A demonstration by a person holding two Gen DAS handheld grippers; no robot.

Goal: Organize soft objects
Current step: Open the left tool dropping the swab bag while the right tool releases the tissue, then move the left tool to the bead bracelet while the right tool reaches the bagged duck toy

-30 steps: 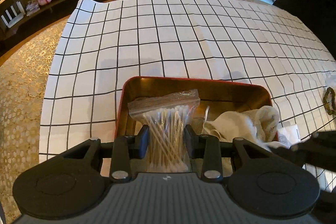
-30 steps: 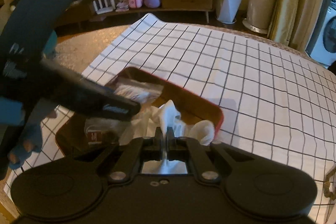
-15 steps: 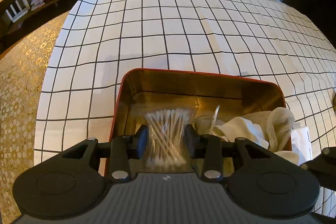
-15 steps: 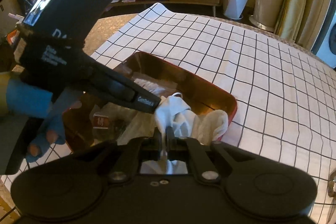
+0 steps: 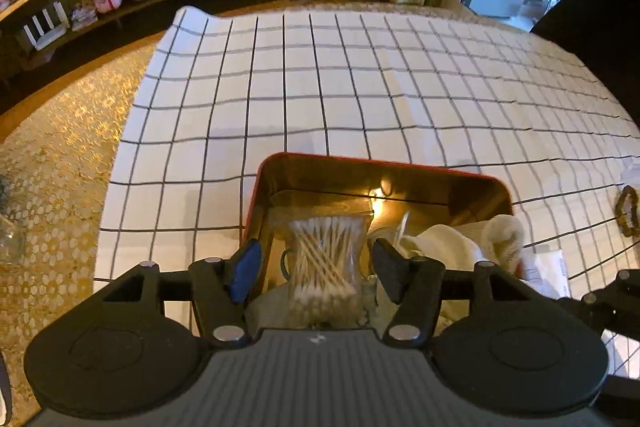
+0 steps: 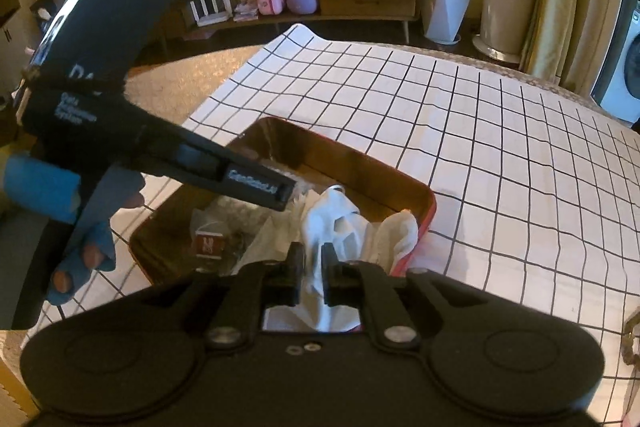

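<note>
On left gripper [image 6: 256,187] — "GenRobot.AI" lettering

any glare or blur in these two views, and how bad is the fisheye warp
Left wrist view: a bright glare spot on the tin's inner wall, swab bag slightly soft, grid cloth lines bowed by the lens. Right wrist view: the left gripper crossing the frame is a bit motion-blurred, white cloth looks washed out, and the corners go dark.

White lettering on the left gripper's finger [image 6: 256,183] and body [image 6: 76,111], too blurred to read
</note>
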